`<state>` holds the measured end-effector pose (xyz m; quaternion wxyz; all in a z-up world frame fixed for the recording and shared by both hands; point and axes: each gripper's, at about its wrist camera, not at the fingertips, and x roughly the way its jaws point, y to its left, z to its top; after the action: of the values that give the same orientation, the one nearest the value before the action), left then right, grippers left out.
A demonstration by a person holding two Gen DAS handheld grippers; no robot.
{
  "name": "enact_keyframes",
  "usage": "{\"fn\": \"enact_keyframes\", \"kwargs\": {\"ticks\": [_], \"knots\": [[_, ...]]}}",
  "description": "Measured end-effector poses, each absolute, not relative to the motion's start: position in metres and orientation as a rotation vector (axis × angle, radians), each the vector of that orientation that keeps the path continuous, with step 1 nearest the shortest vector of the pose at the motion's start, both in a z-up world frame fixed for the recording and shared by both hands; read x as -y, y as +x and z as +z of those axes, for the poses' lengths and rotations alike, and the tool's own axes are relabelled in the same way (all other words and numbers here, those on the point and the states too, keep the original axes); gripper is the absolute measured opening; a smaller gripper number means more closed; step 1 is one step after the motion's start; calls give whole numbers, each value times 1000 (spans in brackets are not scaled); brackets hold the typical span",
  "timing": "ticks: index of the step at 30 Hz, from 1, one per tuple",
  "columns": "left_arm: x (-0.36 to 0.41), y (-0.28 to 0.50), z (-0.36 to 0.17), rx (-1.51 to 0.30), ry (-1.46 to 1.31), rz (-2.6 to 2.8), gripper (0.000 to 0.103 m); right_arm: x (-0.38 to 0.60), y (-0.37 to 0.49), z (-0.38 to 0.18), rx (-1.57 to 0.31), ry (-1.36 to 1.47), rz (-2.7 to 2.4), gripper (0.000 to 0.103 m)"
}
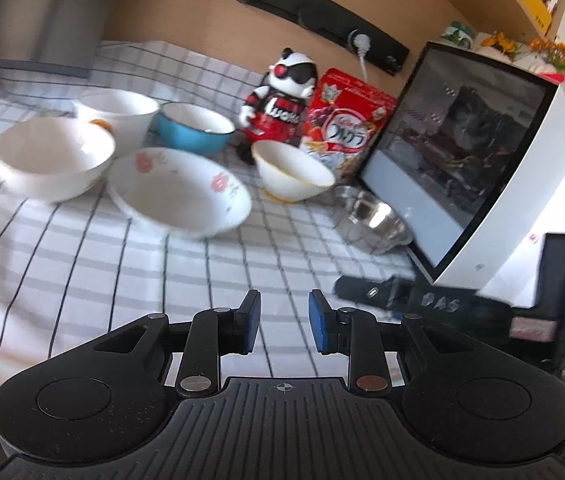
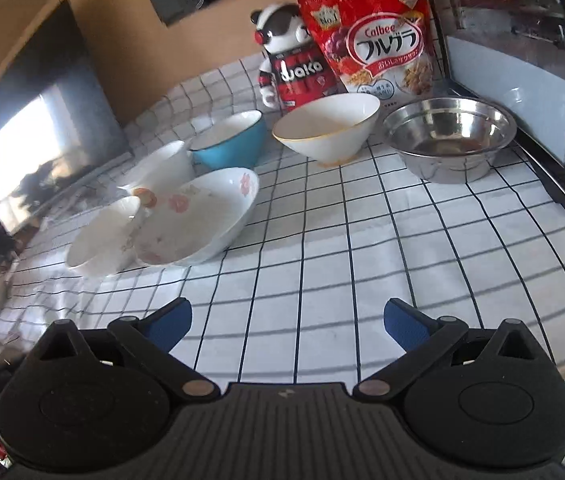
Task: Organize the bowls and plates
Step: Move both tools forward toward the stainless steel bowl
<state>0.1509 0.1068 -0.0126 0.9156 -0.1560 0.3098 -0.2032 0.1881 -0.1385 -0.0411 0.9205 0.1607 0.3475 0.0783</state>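
White cloth with a dark grid of lines (image 2: 322, 240) covers the worktop, and all the bowls stand on it, none of them stacked. At the left of the group sits a plain white ceramic bowl (image 1: 52, 160), and just beside it, to its right, a wide shallow white bowl with pink flower prints (image 1: 180, 192); from the right wrist view their rims look to touch. Behind these stand a taller white bowl with an orange mark (image 1: 116, 110) and a blue enamel bowl with a white inside (image 1: 194, 128), close together. Further right is a white cone-shaped bowl with a thin gold rim (image 2: 326, 130), and beside that a shiny steel bowl (image 2: 448, 142) next to the glass door of a white countertop oven (image 2: 522, 60). A red cereal pouch with Japanese lettering (image 2: 378, 36) and a black, white and red toy figure (image 2: 290, 64) stand upright behind the bowls, against the wooden back wall.

The left gripper (image 1: 284, 322) hangs over bare cloth in front of the bowls, its blue-padded fingers (image 1: 252, 326) parted by a narrow gap with nothing in it. The right gripper (image 2: 287, 322) is likewise over bare cloth, well short of the bowls, its fingers (image 2: 408, 326) spread wide and empty.
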Motion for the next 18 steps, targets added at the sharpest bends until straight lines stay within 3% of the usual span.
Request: {"fn": "enact_keyframes", "kwargs": {"ticks": [13,18], "knots": [[-100,259,-30,-790,-365,-464,29,168,229,-37,-792,240,-74,102],[-78,277,-25,-680,-356,-492,29,187,258,-44,-774,201,16,102]]}}
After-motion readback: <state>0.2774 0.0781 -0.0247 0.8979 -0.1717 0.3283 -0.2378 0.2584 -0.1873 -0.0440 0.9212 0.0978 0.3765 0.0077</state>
